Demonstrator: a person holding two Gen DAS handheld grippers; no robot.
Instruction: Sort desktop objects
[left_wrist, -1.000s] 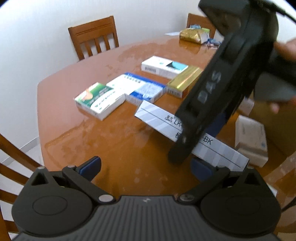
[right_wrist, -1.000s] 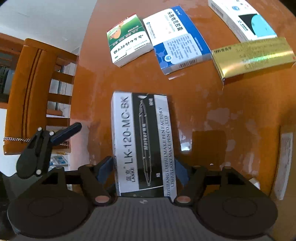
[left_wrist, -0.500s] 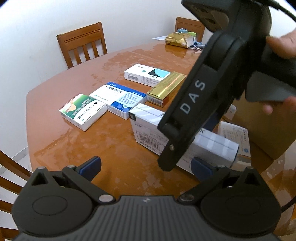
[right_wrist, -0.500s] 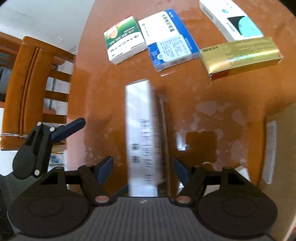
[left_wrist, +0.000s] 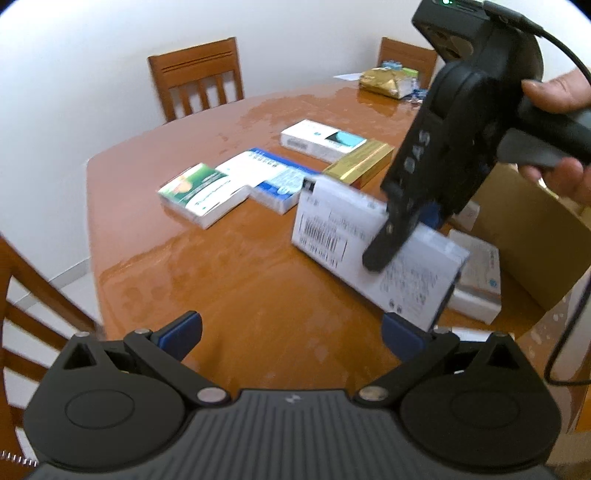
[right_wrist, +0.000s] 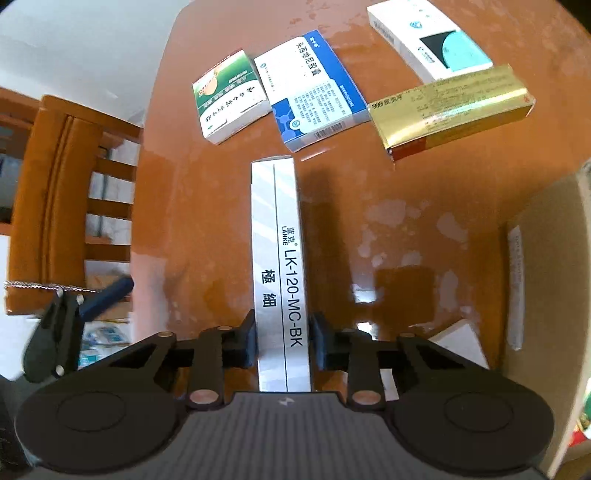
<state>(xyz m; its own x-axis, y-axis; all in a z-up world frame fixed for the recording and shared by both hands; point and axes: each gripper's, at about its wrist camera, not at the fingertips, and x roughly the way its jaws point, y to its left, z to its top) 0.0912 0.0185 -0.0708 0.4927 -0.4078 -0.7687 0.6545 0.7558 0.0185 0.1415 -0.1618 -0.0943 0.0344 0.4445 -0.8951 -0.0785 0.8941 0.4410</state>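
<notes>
At the far left a wooden chair stands beside the table, its slatted back seen from above in the right wrist view; next comes the left gripper, hovering over bare tabletop with its blue-padded fingers spread wide and nothing between them; further right, four boxes lie flat in a loose row on the wood: a green and white box, a blue and white box touching it, a gold box and, just behind that, a white box with a teal patch; in front of this row the right gripper is clamped on a long grey and white marker box (its narrow side reads "LK-120-MC-BK"), the two pads pressing its broad faces near the end closest to the camera; in the left wrist view the marker box is turned on edge, barcode face showing, though whether its lower edge touches the table cannot be told; a person's hand grips the handle of the right gripper; to the right lie a flat white box and a brown cardboard box, the white box just beside the cardboard wall.
</notes>
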